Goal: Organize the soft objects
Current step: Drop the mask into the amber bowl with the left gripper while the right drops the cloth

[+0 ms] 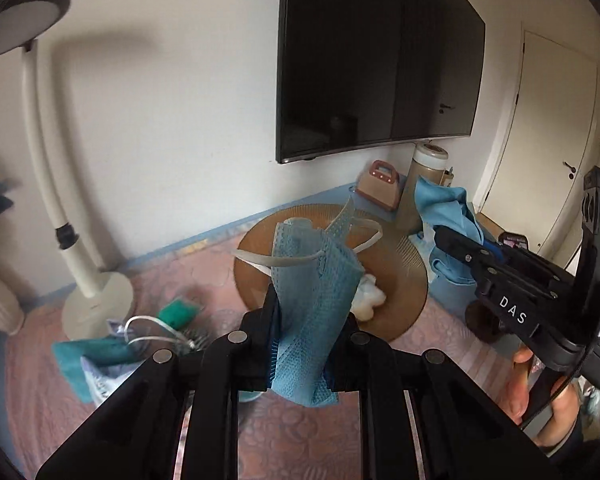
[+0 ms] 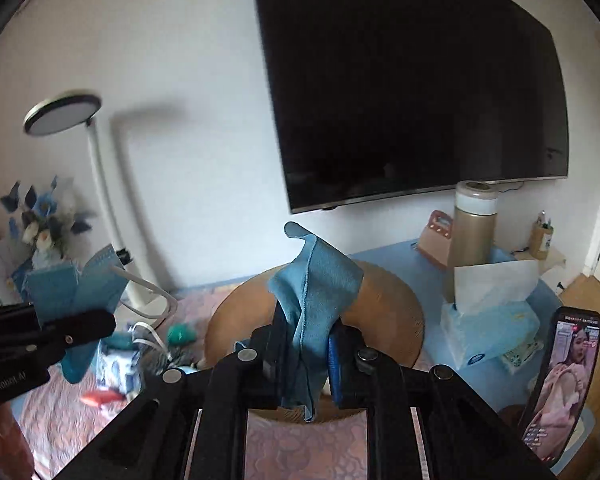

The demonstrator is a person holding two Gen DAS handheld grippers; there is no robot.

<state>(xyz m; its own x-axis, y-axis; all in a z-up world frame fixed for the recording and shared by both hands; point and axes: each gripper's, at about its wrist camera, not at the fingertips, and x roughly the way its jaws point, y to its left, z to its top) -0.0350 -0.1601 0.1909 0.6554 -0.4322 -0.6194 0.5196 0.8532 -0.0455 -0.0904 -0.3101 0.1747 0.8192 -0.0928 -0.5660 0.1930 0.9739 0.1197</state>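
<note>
Left wrist view: my left gripper (image 1: 306, 322) pinches a face mask (image 1: 314, 304), right gripper (image 2: 306, 354) pinches a blue cloth (image 2: 314, 292); I should lower both gently onto the round tray (image 1: 412, 280).

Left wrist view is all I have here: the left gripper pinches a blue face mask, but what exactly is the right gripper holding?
Observer: The right gripper is shut on a blue cloth, raised above the round brown mat.
Operator: Anything to the right of that mat that I can't make out?
Observer: A tissue box with a white sheet sticking up.
Operator: And further right?
Observer: A phone standing upright, its screen lit with a video.
</note>
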